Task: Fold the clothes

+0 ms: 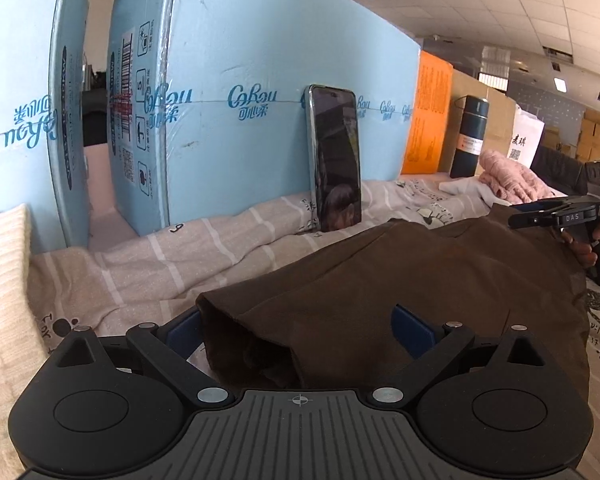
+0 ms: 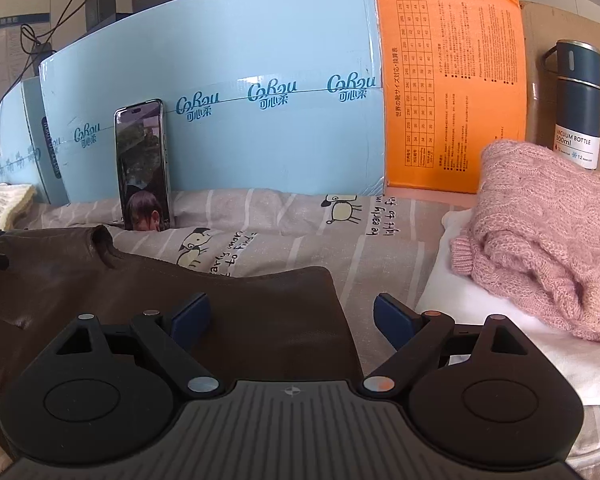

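A dark brown garment lies spread on the striped bedsheet; it also shows in the right wrist view. My left gripper is open, its blue pads on either side of the garment's near cuff end, low over the cloth. My right gripper is open over the garment's right edge; it also appears at the far right of the left wrist view. A folded pink knit sweater lies on white cloth to the right.
Light blue cardboard boxes and an orange box stand along the back. A phone leans upright against the blue box. A dark vacuum bottle stands at the back right. A cream knit lies at the left.
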Demonstrator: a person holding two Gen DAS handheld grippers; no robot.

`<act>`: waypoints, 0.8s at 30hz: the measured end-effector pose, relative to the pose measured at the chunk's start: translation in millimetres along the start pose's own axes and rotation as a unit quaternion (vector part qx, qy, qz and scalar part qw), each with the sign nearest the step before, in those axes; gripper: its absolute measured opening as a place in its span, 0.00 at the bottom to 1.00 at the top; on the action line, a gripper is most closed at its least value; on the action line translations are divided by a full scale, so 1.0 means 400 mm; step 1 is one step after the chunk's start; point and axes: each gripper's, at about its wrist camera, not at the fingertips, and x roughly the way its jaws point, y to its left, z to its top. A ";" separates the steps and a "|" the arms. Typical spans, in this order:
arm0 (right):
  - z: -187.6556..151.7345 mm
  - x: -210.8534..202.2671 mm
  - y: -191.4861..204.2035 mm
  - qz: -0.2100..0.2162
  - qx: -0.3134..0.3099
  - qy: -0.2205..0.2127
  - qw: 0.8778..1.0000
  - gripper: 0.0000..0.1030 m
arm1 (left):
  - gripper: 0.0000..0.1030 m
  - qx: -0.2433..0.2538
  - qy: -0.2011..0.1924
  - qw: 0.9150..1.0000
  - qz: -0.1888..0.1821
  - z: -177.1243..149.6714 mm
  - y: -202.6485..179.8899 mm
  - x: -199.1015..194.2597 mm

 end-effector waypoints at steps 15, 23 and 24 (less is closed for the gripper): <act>-0.006 0.007 -0.001 0.017 0.011 0.006 1.000 0.86 | 0.43 0.040 -0.027 0.997 -0.059 0.007 -0.051 0.008; 0.002 -0.009 0.006 0.049 0.022 -0.004 0.999 0.85 | 0.60 0.026 -0.014 0.999 -0.046 0.014 -0.047 0.034; 0.005 -0.017 0.010 0.055 0.018 -0.009 0.998 0.85 | 0.61 0.016 -0.016 0.999 -0.045 0.016 -0.039 0.037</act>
